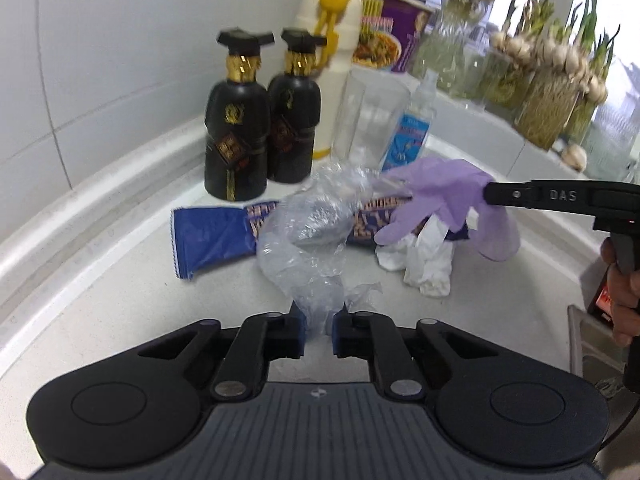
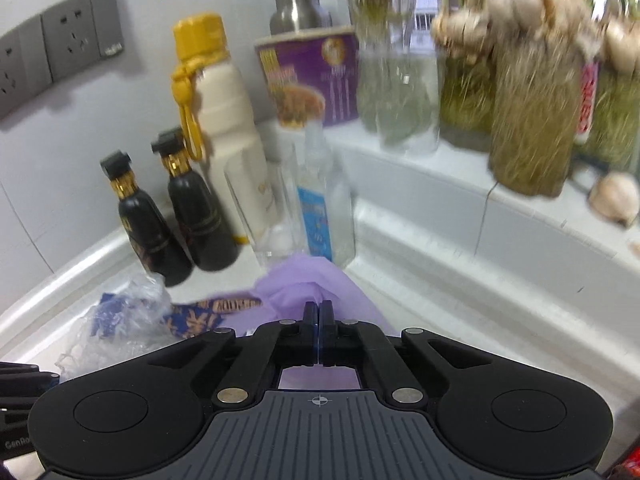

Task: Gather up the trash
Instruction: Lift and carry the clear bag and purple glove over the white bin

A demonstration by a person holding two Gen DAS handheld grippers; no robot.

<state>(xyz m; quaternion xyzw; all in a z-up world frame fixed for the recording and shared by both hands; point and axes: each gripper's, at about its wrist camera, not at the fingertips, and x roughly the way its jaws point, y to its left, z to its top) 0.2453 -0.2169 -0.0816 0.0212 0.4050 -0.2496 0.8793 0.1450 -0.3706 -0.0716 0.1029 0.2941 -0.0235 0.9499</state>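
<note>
Pinching clear plastic wrap, left hand-held gripper, right hand-held gripper clamping purple glove

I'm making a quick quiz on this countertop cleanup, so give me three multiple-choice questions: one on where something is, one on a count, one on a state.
1. Where does the blue snack wrapper lie?
A. flat on the counter, in front of the black bottles
B. inside the glass
C. on the window ledge

2. How many black bottles with cap-shaped tops stand by the wall?
A. one
B. two
C. four

3. What are the right tongs doing?
A. open above the counter
B. shut on the purple glove
C. shut on the white tissue

Answers: 1 A, it lies flat before the bottles. 2 B, two stand side by side. 3 B, the glove hangs pinched at their tip.
</note>
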